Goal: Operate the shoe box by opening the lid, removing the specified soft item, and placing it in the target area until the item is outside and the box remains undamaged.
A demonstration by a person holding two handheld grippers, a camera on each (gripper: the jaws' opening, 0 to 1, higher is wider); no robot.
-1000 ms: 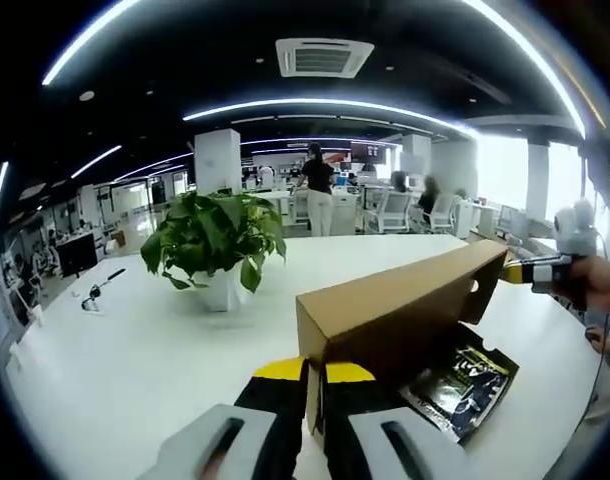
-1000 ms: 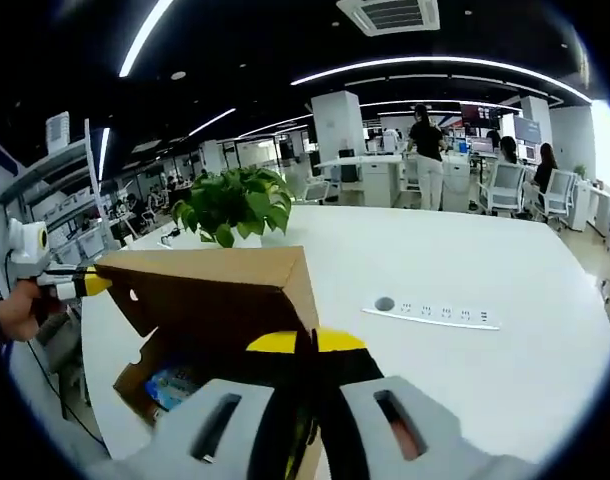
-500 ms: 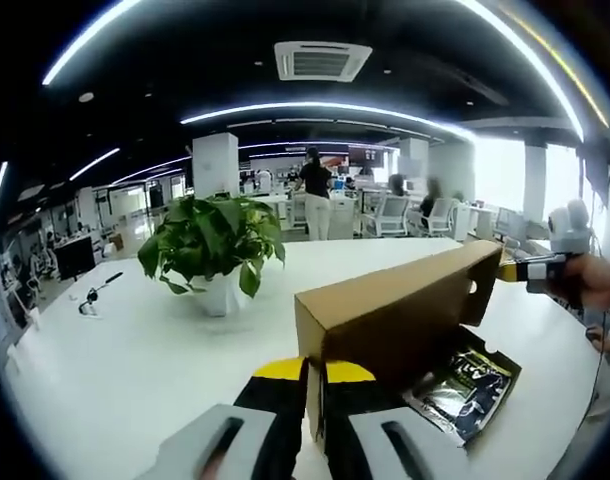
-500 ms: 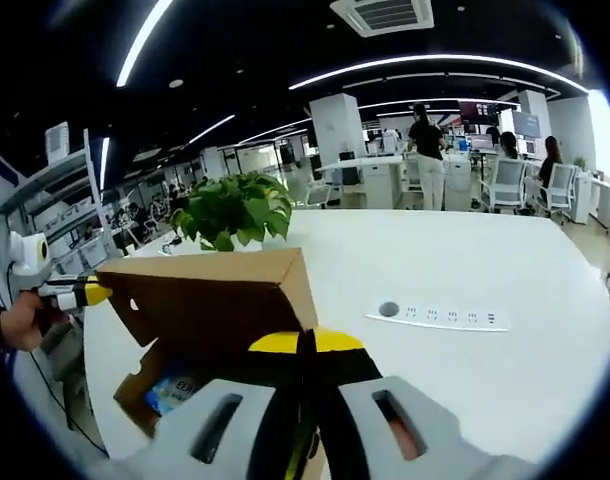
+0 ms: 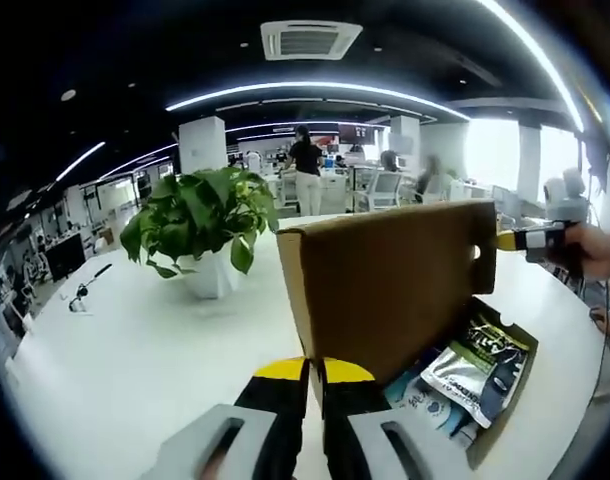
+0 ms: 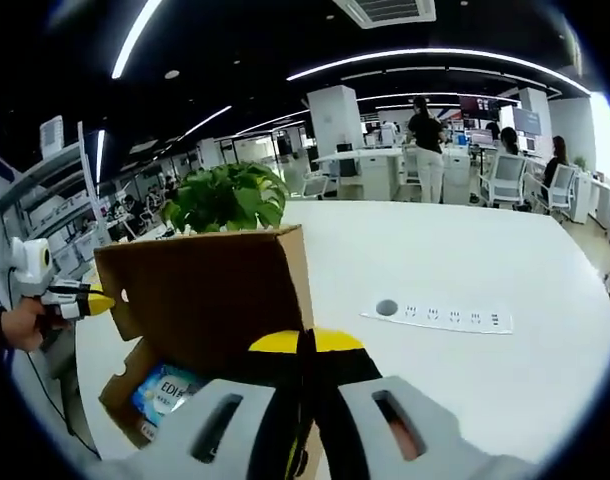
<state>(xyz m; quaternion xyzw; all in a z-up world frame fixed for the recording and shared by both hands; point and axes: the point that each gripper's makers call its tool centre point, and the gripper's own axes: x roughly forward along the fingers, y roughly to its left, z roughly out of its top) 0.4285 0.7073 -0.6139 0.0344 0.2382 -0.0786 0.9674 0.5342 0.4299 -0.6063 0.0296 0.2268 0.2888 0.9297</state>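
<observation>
The brown cardboard shoe box lid (image 5: 385, 285) stands raised almost upright over the box base (image 5: 507, 420). My left gripper (image 5: 313, 372) is shut on the lid's near edge. At the lid's far corner, the right gripper (image 5: 530, 240) is held by a hand. Several soft packets (image 5: 475, 362) lie inside the box. In the right gripper view the lid (image 6: 200, 300) rises in front of my right gripper (image 6: 305, 345), which is shut on its edge. The left gripper (image 6: 85, 300) holds the opposite corner. A blue packet (image 6: 165, 388) shows in the base (image 6: 120, 395).
A potted green plant (image 5: 200, 225) stands on the white table (image 5: 115, 360) behind the box. A white power strip (image 6: 440, 318) lies on the table to the right. A small dark object (image 5: 85, 292) lies at the far left. People and desks are far behind.
Both grippers have swung the lid up from nearly flat to almost upright. More of the packets inside the box now show.
</observation>
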